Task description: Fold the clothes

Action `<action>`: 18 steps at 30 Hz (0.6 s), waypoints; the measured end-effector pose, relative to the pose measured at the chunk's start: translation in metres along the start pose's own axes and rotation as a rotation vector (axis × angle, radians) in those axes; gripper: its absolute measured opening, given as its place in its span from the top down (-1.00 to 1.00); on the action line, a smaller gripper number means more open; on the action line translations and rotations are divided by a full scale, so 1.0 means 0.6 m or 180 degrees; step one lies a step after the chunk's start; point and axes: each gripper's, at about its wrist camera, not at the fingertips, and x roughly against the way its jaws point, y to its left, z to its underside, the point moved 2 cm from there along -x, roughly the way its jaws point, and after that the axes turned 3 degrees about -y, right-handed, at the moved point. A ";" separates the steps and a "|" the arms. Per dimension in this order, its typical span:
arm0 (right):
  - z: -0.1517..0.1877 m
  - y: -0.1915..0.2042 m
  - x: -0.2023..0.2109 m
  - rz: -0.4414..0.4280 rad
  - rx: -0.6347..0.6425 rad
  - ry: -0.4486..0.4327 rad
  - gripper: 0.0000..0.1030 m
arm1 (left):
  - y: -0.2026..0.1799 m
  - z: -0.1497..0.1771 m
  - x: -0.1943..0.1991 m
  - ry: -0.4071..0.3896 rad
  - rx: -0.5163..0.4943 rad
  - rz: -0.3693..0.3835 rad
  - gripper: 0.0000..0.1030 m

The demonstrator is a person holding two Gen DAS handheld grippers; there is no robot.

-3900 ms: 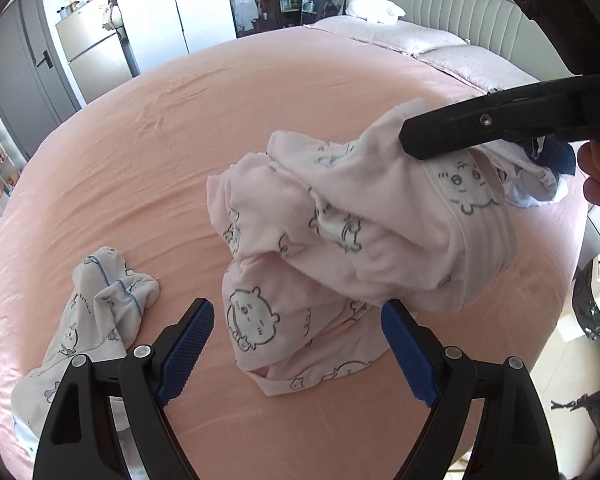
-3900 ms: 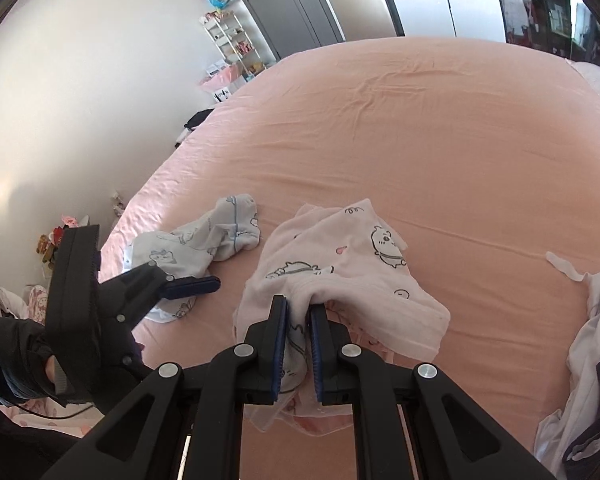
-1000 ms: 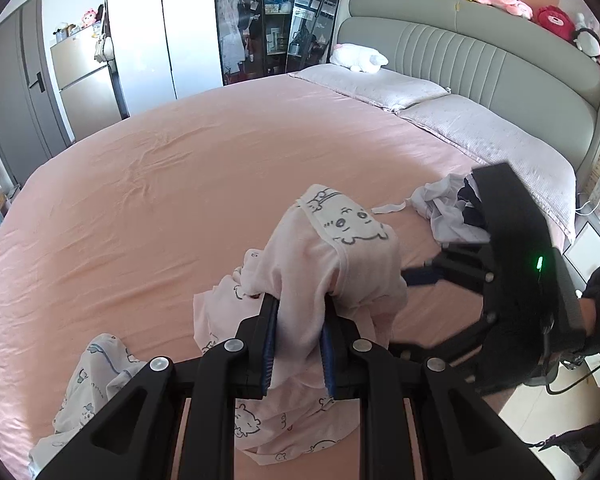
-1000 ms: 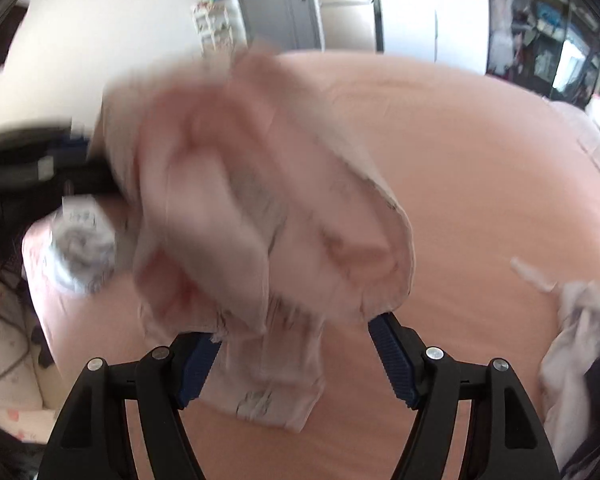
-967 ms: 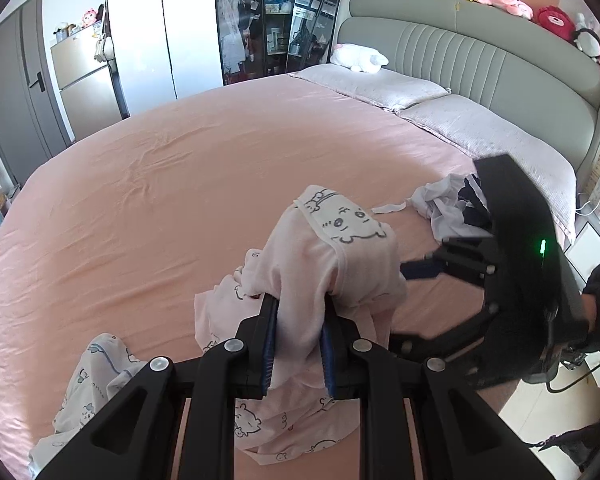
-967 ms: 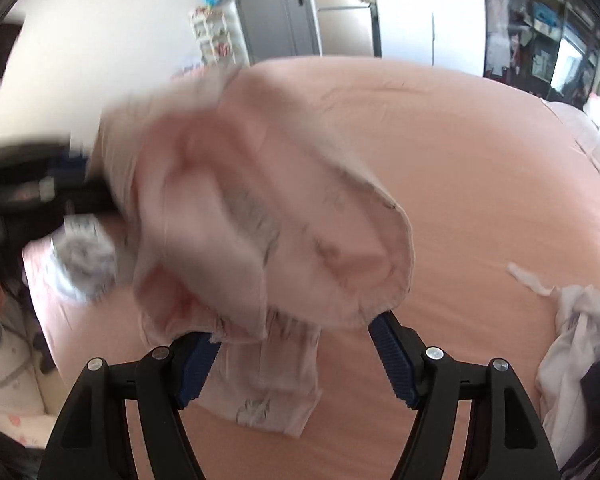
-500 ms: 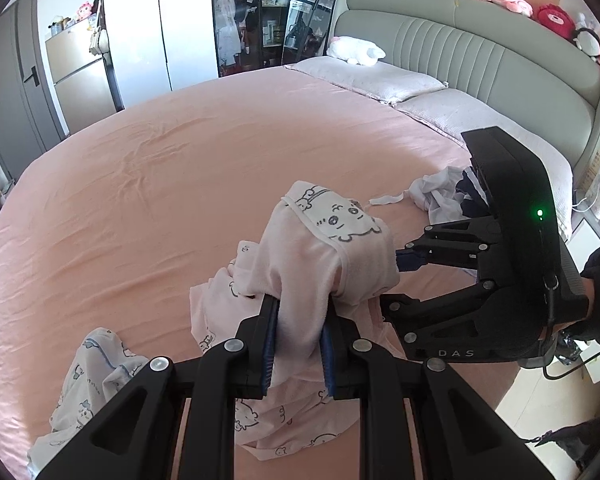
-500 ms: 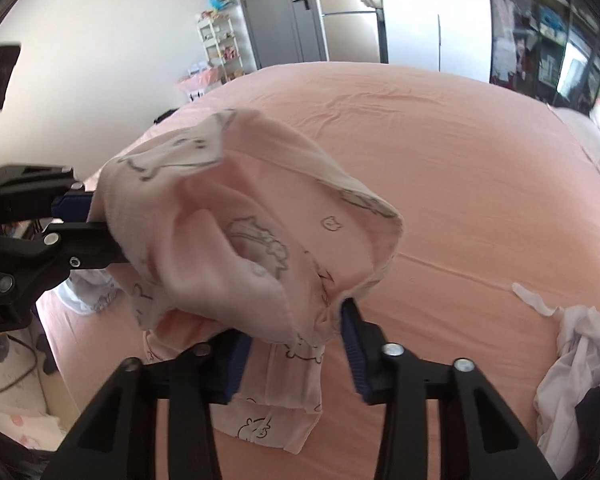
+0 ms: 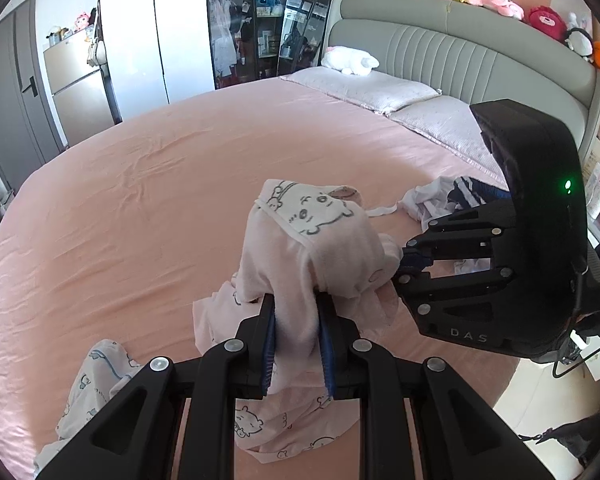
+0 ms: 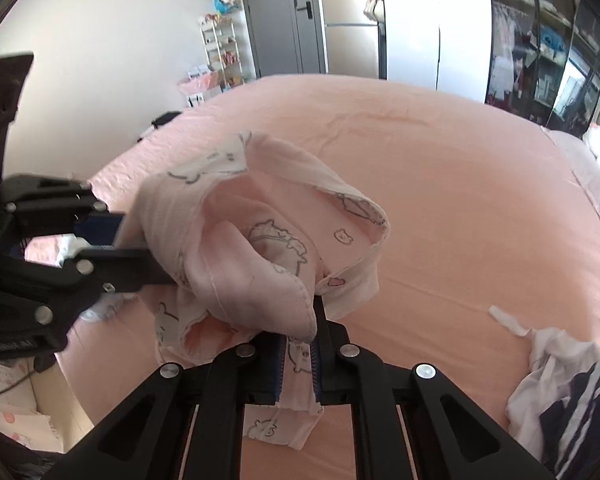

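Observation:
A pale pink garment with cartoon bear prints (image 9: 312,248) hangs bunched above the pink bed (image 9: 140,200), its lower part trailing on the sheet. My left gripper (image 9: 296,312) is shut on a fold of it near the bottom of the left wrist view. My right gripper (image 9: 404,260) comes in from the right and bites the same garment's right side. In the right wrist view the pink garment (image 10: 260,248) drapes over my right gripper (image 10: 300,344), whose jaws are closing with a strip of cloth pinched between the pads. My left gripper (image 10: 120,232) holds the cloth's left edge.
A white garment with blue trim (image 9: 96,384) lies crumpled at the bed's near left corner. A white and navy pile of clothes (image 10: 560,380) sits at the right edge. Pillows (image 9: 364,88) and a grey headboard lie beyond. The bed's near edge drops to the floor.
My right gripper's jaws went from wide apart to pressed together on the pink cloth, and it rose a little. My left gripper kept its hold and stayed put.

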 end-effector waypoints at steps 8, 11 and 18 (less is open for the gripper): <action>-0.026 0.009 0.054 -0.0044 -0.0024 -0.0141 0.84 | 0.006 -0.024 0.032 -0.0134 0.0036 0.0083 0.69; -0.037 0.015 0.067 -0.0073 -0.0004 -0.0193 0.84 | 0.009 -0.028 0.035 -0.0137 0.0070 0.0129 0.72; -0.065 0.033 0.078 -0.0088 0.0002 -0.0292 0.85 | 0.011 -0.034 0.045 -0.0160 0.0134 0.0240 0.76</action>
